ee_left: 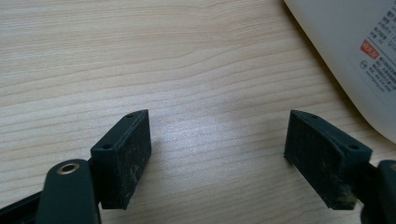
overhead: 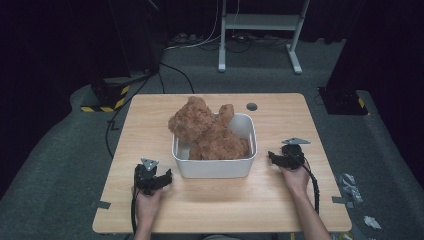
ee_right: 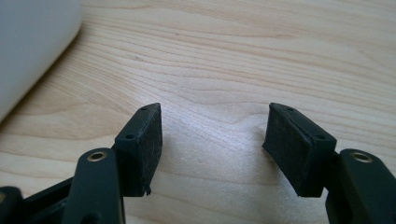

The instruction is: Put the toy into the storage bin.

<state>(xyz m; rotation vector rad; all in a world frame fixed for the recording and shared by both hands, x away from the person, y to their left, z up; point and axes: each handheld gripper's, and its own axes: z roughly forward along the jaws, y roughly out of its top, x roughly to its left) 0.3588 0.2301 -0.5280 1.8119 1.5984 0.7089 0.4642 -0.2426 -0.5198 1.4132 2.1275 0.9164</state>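
Nearest the person, the left gripper (overhead: 167, 176) and right gripper (overhead: 271, 156) rest low on the wooden table (overhead: 150, 120), either side of the tub; both w/ jaws spread wide, nothing btwn them but bare wood. Just past them, the white plastic tub (overhead: 212, 167) sits mid-table, close beside each gripper. A brown plush bear (overhead: 205, 129) slumps in it, head hanging over the tub's far-left rim.

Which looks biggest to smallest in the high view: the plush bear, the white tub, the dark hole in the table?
1. White tub and plush bear: look alike in size, so unranked.
2. Dark hole: smallest.
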